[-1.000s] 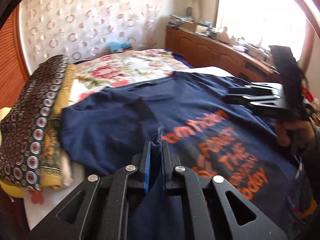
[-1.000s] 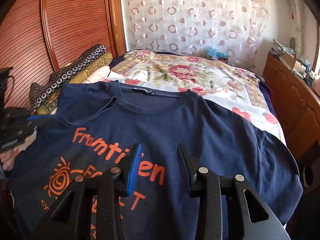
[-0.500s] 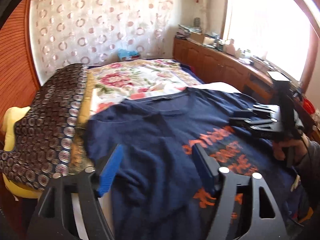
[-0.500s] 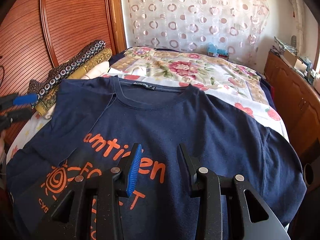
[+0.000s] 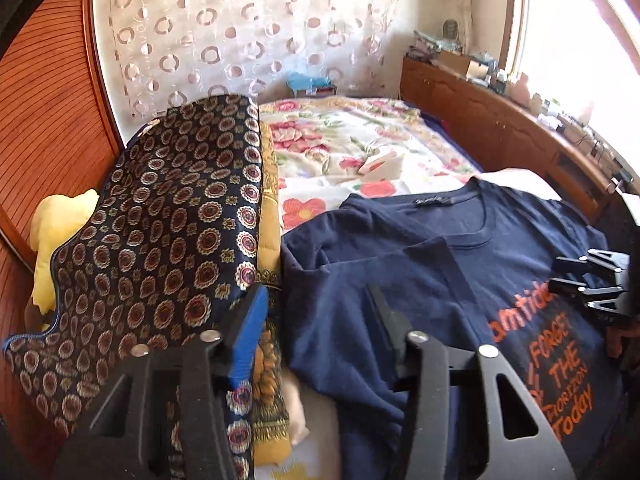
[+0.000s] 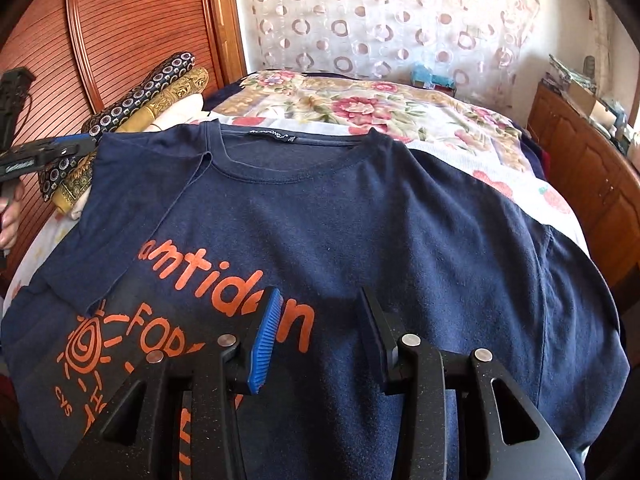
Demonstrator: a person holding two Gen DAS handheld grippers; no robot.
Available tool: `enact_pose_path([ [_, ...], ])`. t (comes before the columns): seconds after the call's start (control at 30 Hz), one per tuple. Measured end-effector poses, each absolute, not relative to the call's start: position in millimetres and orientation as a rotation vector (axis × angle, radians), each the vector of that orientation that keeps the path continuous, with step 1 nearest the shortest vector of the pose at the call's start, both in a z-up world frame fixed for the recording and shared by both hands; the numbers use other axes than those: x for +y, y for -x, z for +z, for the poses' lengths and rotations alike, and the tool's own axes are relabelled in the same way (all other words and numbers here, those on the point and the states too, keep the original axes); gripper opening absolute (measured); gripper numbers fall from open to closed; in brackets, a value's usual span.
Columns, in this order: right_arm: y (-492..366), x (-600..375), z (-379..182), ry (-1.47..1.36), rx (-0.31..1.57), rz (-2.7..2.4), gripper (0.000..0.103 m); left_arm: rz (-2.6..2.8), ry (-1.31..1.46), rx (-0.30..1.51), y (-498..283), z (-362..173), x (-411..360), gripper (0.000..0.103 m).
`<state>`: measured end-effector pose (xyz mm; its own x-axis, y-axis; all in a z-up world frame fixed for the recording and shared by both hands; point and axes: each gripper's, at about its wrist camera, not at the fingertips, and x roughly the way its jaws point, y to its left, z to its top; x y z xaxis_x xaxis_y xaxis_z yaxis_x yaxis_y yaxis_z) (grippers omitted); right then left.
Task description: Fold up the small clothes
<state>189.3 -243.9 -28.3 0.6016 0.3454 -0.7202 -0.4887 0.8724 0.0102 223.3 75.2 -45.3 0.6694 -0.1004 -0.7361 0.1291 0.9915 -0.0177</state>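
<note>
My left gripper (image 5: 316, 312) is closing on nothing, jaws apart over the shirt's edge. My right gripper (image 6: 320, 320) is opening, empty, above the orange lettering. The navy T-shirt (image 6: 360, 216) lies flat, front up, one sleeve folded inward, on a bed with a floral bedspread (image 6: 360, 100). Beside the shirt lies a stack of patterned folded cloth (image 5: 168, 220). Behind hangs a circle-print curtain (image 6: 380, 12); a wooden slatted panel (image 6: 132, 20) stands left, a cluttered wooden cabinet (image 5: 500, 120) right.
</note>
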Motion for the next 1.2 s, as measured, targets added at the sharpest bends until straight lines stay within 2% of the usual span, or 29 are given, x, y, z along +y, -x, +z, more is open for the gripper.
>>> enact_pose_path([
  [0.1, -187, -239, -31, 0.230, 0.783, 0.471, 0.044, -0.120, -0.082, 0.850, -230, -52, 68, 0.045],
  [0.13, -186, -237, -31, 0.246, 0.780, 0.466, 0.045, -0.112, -0.099, 0.856, -231, -54, 66, 0.036],
  [0.17, -185, -236, -32, 0.254, 0.778, 0.463, 0.045, -0.102, -0.123, 0.866, -234, -56, 64, 0.022],
  [0.2, -184, -235, -32, 0.255, 0.777, 0.462, 0.045, -0.087, -0.142, 0.872, -235, -57, 62, 0.016],
  [0.23, -184, -236, -32, 0.251, 0.778, 0.464, 0.046, -0.073, -0.162, 0.878, -238, -58, 61, 0.004],
  [0.57, -184, -237, -33, 0.248, 0.778, 0.470, 0.047, -0.004, -0.218, 0.807, -273, -14, 72, 0.004],
  [0.8, -185, -238, -32, 0.251, 0.778, 0.472, 0.048, -0.002, -0.199, 0.816, -279, -15, 80, 0.004],
  [0.87, -185, -238, -32, 0.252, 0.778, 0.473, 0.048, -0.019, -0.174, 0.794, -271, -11, 80, 0.017],
  [0.9, -185, -238, -32, 0.252, 0.778, 0.474, 0.049, -0.026, -0.172, 0.775, -265, -8, 79, 0.019],
  [0.93, -185, -238, -32, 0.251, 0.778, 0.474, 0.049, -0.032, -0.170, 0.758, -260, -5, 78, 0.026],
  [0.97, -185, -238, -32, 0.251, 0.778, 0.473, 0.049, -0.040, -0.164, 0.747, -254, -3, 77, 0.040],
  [1.03, -185, -237, -33, 0.252, 0.778, 0.473, 0.049, -0.053, -0.137, 0.728, -239, 2, 76, 0.047],
  [1.1, -185, -237, -33, 0.252, 0.778, 0.472, 0.049, -0.088, -0.101, 0.706, -223, 4, 74, 0.062],
  [1.13, -185, -238, -32, 0.252, 0.778, 0.472, 0.049, -0.101, -0.091, 0.695, -215, 5, 71, 0.076],
  [1.17, -185, -238, -32, 0.251, 0.778, 0.473, 0.050, -0.110, -0.086, 0.682, -205, 4, 68, 0.080],
  [1.2, -186, -238, -32, 0.251, 0.779, 0.474, 0.050, -0.115, -0.085, 0.677, -198, 4, 66, 0.080],
])
